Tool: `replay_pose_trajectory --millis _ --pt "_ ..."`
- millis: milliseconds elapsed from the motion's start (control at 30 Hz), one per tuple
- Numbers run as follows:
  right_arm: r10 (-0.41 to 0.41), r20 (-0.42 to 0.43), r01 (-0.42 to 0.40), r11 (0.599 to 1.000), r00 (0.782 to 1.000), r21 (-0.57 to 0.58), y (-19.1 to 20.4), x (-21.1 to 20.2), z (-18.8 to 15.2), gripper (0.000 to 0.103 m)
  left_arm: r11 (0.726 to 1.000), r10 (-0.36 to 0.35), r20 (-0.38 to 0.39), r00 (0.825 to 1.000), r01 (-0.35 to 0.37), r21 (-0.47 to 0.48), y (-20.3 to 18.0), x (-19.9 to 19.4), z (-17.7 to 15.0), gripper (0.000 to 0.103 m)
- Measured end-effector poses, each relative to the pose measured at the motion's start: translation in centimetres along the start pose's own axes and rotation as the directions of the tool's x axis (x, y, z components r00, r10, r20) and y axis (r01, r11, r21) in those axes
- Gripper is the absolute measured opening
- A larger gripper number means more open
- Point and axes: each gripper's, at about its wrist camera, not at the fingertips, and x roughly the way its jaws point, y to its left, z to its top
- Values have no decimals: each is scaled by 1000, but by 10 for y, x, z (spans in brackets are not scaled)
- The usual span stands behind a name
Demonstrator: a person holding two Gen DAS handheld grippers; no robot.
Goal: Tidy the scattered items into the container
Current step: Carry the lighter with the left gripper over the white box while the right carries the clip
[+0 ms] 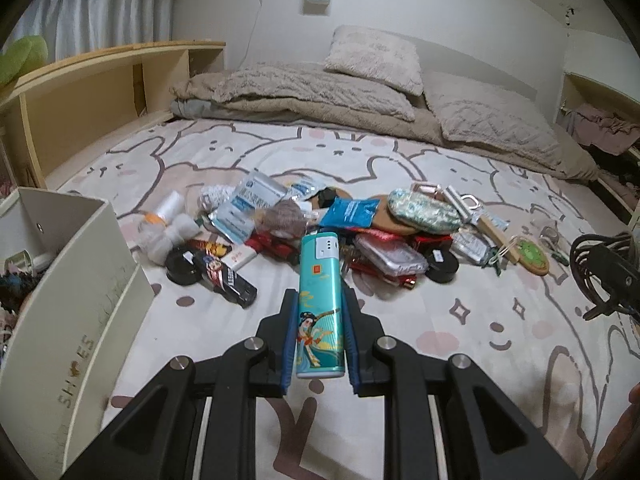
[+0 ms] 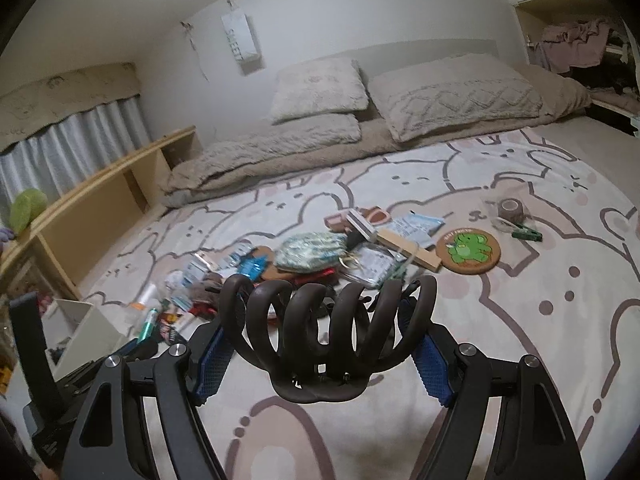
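Note:
My left gripper (image 1: 319, 300) is shut on a teal lighter (image 1: 320, 300) with a painted figure, held above the bed sheet. My right gripper (image 2: 326, 316) is shut on a large dark brown hair claw clip (image 2: 326, 332), also above the sheet. The cream storage box (image 1: 76, 288) marked "SHOES" stands at the left; it also shows in the right wrist view (image 2: 86, 330). A pile of scattered items (image 1: 320, 220) lies mid-bed: packets, a patterned pouch (image 1: 424, 210), black round tins (image 1: 440, 266), a clear case. The right gripper shows at the right edge of the left view (image 1: 608, 276).
A frog coaster (image 2: 468, 250), a tape roll (image 2: 514, 208) and a green clip (image 2: 528, 234) lie right of the pile. Pillows and a folded blanket (image 1: 320, 96) sit at the bed's head. A wooden shelf (image 1: 100, 92) runs along the left side.

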Motion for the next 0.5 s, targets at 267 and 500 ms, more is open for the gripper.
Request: replay_pose_trajectory --millis 267,500 --pt "50 25 -50 999 998 -4 9 -19 2 79 1000 -10 51 999 9 26 -3 -28 9 21" --pt "68 52 -68 998 996 -5 13 -36 5 79 999 -28 95 995 26 24 -2 -54 17 21"
